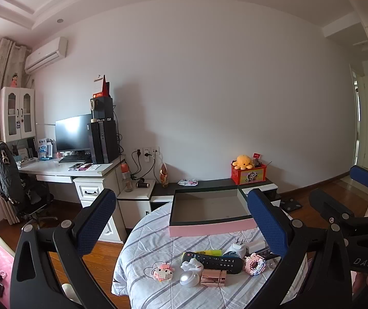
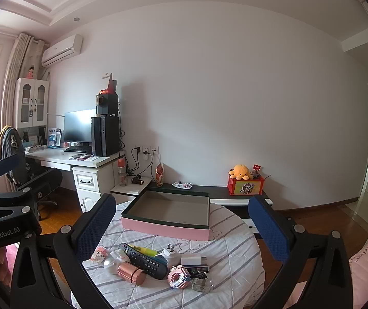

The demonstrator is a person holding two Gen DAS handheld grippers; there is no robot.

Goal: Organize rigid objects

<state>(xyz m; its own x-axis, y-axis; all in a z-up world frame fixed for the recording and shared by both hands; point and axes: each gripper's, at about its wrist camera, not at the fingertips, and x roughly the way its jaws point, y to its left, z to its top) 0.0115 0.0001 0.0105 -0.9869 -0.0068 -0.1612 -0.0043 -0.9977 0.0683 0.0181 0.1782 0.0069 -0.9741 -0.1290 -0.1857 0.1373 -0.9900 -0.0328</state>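
While both grippers gape, remote lies ahead of right gripper.

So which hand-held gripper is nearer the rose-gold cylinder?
Left, marginally. The rose-gold cylinder lies centred ahead of the left hand-held gripper; for the right hand-held gripper it sits toward the left finger.

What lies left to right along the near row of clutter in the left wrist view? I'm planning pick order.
Pink brick-built figure → round white dome light → rose-gold metallic case → pink brick-built donut.
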